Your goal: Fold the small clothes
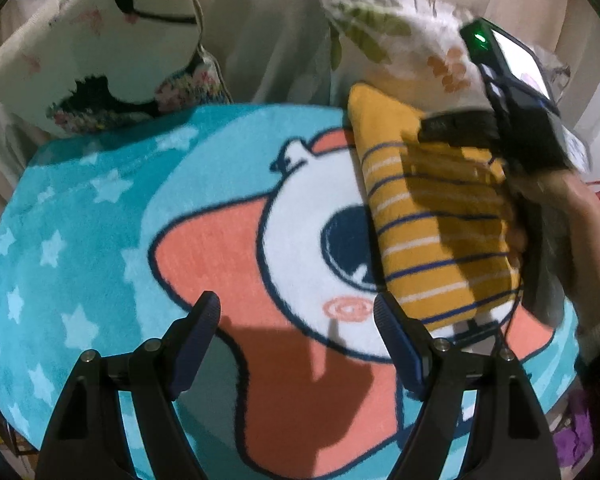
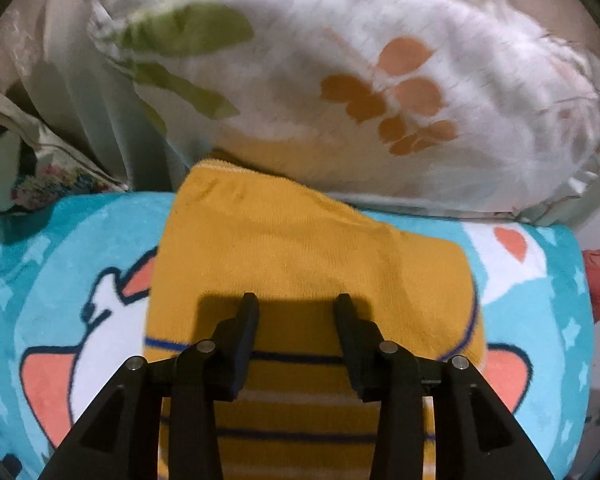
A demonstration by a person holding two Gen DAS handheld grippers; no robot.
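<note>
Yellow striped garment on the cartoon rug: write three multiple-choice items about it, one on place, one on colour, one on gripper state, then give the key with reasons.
1. Where does the yellow garment lie?
A. on the blue cartoon rug
B. on a wooden chair
C. inside a basket

2. What colours are its stripes?
A. red and green
B. dark blue and white
C. black only

3. How does the left gripper stand?
A. shut on the garment
B. shut on a pillow
C. open, over the rug

Key: 1 A, the rug shows on both sides of it. 2 B, both stripe colours cross the yellow cloth in the left wrist view. 3 C, its fingers are wide apart with only rug between them.
</note>
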